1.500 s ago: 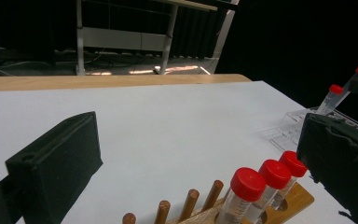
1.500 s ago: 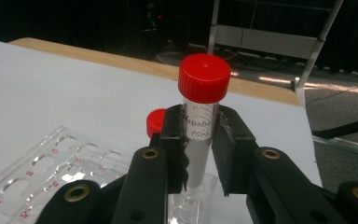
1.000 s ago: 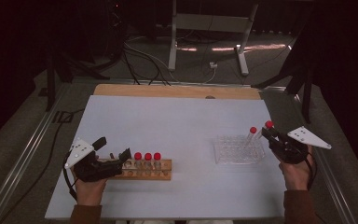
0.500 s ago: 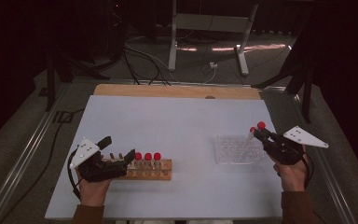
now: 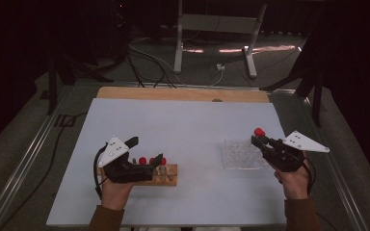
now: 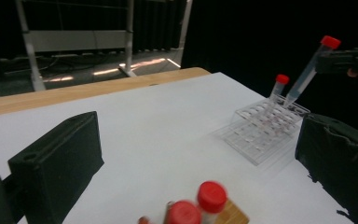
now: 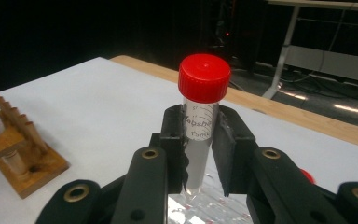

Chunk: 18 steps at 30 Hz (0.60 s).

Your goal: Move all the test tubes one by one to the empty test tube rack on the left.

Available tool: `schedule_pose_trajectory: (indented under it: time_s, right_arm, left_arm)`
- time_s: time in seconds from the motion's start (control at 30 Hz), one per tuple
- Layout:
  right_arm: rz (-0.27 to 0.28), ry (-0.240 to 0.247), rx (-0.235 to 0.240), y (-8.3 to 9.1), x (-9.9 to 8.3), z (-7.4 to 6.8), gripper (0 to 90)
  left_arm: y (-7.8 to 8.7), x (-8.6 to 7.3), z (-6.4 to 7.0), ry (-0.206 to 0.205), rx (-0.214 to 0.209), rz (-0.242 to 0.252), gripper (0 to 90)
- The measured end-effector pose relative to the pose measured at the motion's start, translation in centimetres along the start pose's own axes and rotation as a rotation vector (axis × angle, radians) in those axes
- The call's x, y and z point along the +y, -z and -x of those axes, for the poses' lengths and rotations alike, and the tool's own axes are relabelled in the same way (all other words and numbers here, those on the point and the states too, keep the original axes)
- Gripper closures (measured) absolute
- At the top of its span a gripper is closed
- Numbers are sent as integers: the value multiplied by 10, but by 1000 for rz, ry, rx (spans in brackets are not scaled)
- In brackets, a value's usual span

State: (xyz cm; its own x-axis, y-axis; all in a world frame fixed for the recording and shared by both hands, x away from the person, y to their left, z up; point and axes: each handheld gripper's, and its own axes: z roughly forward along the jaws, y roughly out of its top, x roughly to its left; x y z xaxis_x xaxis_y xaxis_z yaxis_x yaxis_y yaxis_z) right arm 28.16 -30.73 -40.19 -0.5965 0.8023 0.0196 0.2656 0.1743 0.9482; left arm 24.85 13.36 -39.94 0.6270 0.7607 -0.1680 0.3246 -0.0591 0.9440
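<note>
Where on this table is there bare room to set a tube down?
The middle of the white table is bare, from the wooden strip at the far edge down to between the wooden rack and the clear rack. It is crowded at the left tongs over the wooden rack and at the right tongs gripping a red-capped tube.

Pretty dark room overall. The white table (image 5: pixel 183 125) has a wooden strip (image 5: pixel 183 94) along its far edge and sits on a grey floor (image 5: pixel 29 125). Behind it there's a grey metal stand (image 5: pixel 217 29) with cables (image 5: pixel 144 60) snaking around its feet, plus streaks of light (image 5: pixel 241 49) reflecting off the floor.
</note>
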Motion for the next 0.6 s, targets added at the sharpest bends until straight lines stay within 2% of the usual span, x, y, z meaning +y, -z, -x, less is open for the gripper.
schedule_pose_trajectory:
  time_s: [0.1, 0.23, 0.6]
  right_arm:
    - [-8, -3, 25, -5, -2, -5, 746]
    - [-25, 7, 45, -14, -4, -12, 745]
    - [-34, 27, 97, -23, -3, -31, 745]
  left_arm:
    - [-8, 3, 7, 10, -31, 0, 13]
    - [-17, 8, 17, 0, -57, 4, 14]
    - [-38, 16, 41, -21, -105, 2, 37]
